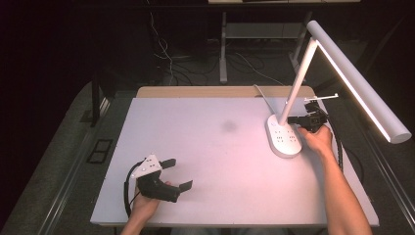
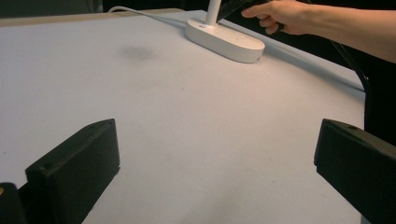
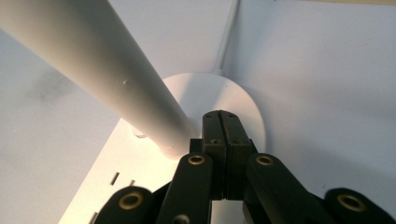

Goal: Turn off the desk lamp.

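Observation:
A white desk lamp stands at the table's right, its oval base (image 1: 283, 138) carrying sockets, its slanted stem (image 1: 297, 83) rising to a lit head (image 1: 362, 83). My right gripper (image 1: 293, 119) is shut, with nothing between its jaws. Its closed tips (image 3: 222, 122) sit over the round end of the base (image 3: 245, 100), right beside the foot of the stem (image 3: 93, 65). Whether they touch the base I cannot tell. My left gripper (image 1: 178, 175) rests low over the table's front left, jaws wide apart and empty (image 2: 215, 172). The lamp base (image 2: 224, 39) lies far ahead of it.
The white tabletop (image 1: 205, 147) has a faint dark smudge (image 1: 228, 126) near its middle. The lamp's white cord (image 1: 262, 95) runs off the back edge. The lit head overhangs the right side. Cables and a desk leg (image 1: 223, 49) lie on the dark floor behind.

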`<state>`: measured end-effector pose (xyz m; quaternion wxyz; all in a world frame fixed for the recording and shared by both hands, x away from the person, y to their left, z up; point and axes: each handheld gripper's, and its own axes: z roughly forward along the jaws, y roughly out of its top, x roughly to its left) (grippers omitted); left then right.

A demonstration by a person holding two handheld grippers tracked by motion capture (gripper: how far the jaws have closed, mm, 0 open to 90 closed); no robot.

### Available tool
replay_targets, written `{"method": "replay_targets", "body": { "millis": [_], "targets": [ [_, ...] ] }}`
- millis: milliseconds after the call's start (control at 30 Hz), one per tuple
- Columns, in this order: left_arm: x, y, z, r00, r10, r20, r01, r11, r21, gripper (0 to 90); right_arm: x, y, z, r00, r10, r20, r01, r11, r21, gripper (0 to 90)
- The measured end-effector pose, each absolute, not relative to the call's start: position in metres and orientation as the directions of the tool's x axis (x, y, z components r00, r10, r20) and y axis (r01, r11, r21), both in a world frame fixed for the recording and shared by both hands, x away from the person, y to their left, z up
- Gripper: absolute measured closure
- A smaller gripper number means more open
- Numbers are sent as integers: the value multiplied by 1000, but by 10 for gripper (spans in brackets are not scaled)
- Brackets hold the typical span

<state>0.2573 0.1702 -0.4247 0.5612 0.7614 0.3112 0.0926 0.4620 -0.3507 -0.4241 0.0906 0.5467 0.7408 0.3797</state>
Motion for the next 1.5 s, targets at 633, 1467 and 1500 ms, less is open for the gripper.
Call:
{"method": "replay_targets", "body": {
  "millis": [633,1467,1500],
  "targets": [
    [257,170,-424,789,579,-205,367,-177,913,0,461,-352,-425,-380,875,299,744,96,661,900],
    [257,171,-424,791,578,-200,362,-180,915,0,456,-354,-427,-348,875,336,750,45,660,900],
    [257,171,-424,791,578,-198,362,-181,914,0,456,-354,-427,-348,875,336,750,45,660,900]
  ]
}}
